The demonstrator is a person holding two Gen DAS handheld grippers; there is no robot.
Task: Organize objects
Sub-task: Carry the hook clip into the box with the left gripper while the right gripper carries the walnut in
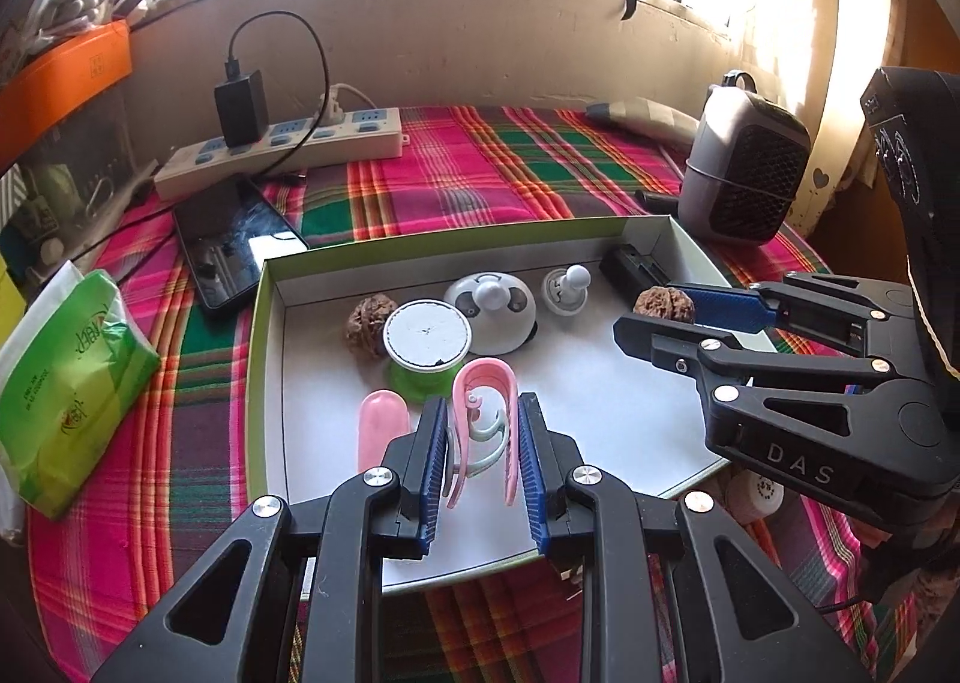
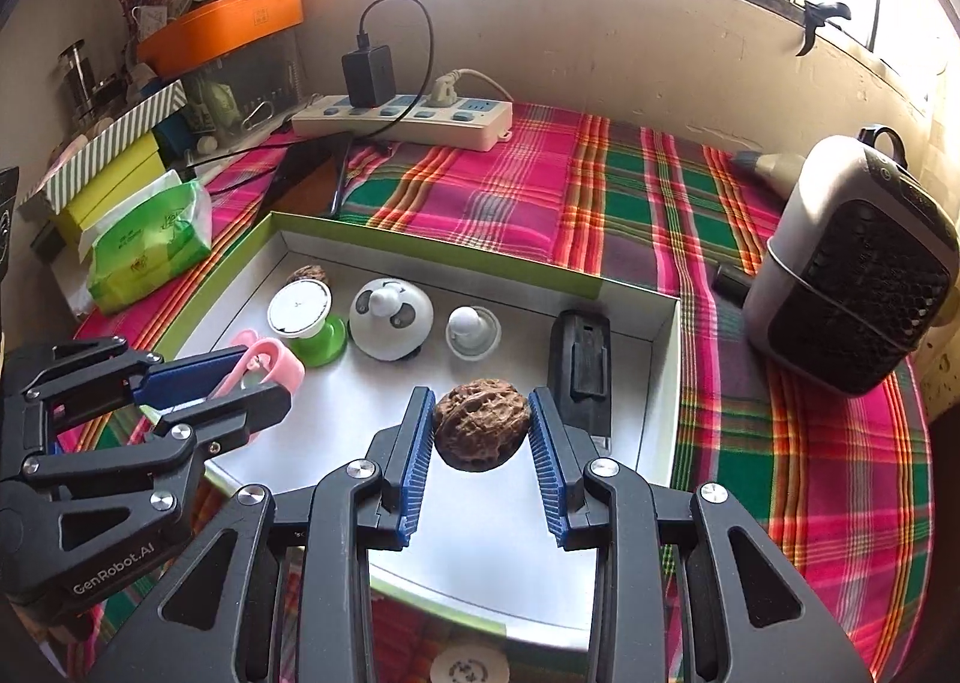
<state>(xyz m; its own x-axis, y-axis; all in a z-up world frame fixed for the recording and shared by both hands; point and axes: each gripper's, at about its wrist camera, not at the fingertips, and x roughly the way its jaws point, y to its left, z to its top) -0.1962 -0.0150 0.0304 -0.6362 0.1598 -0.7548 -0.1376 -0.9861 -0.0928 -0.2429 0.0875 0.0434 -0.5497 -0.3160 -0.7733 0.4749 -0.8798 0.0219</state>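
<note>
Your left gripper (image 1: 483,425) has its blue pads squeezed on a pink clip (image 1: 485,419), and it holds the clip up over the near part of the white box (image 1: 456,242). Your right gripper (image 2: 481,425) is pinched on a brown walnut (image 2: 480,424), one pad on each side, and the walnut hangs above the box floor near the right wall. Both grippers are only a little way open, just as wide as the things they hold. Inside the box, a second walnut (image 1: 367,323) sits at the back left, touching a green spool with a white top (image 1: 426,347). Just beside the spool is a round panda toy (image 1: 492,314), and next to that is a small white knob (image 1: 567,290). A black block (image 2: 581,371) lies along the right wall. A pink oval thing (image 1: 381,428) lies near the left wall, just beside your left gripper. The box rests on a bright checked cloth (image 2: 660,203), with a green tissue pack (image 1: 66,395) to its left.
</note>
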